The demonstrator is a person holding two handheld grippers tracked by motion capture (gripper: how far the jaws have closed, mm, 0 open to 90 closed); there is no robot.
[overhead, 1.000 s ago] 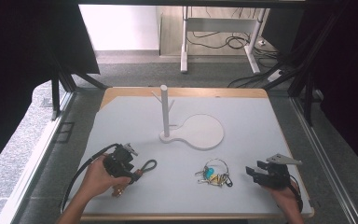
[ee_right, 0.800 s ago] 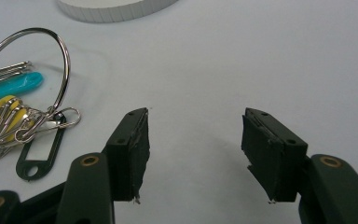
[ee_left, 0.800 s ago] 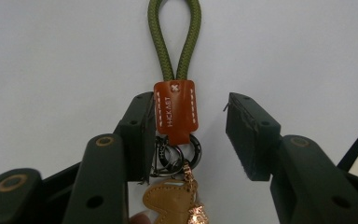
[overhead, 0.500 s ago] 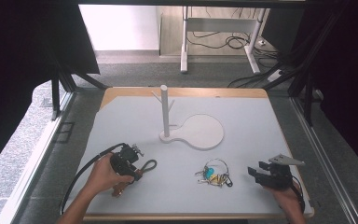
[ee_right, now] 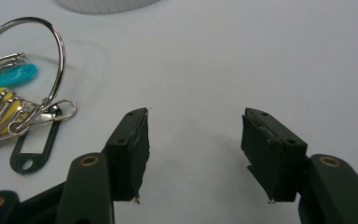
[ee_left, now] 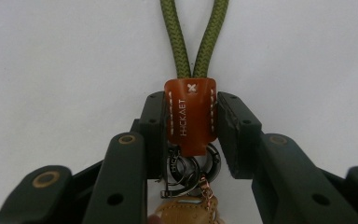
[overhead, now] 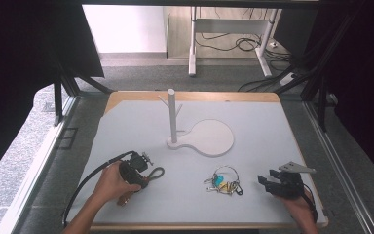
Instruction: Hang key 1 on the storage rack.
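Brown leather tab of the green-corded lanyard is clamped in the left gripper. Right gripper jaws gape, empty, beside the key bunch.

- We find the peg stand on the bench, behind centre, its base plate extending to the right.
- The key bunch lies in front of that plate.
- The left claw sits left of the keys, the right claw just beside them on the right.
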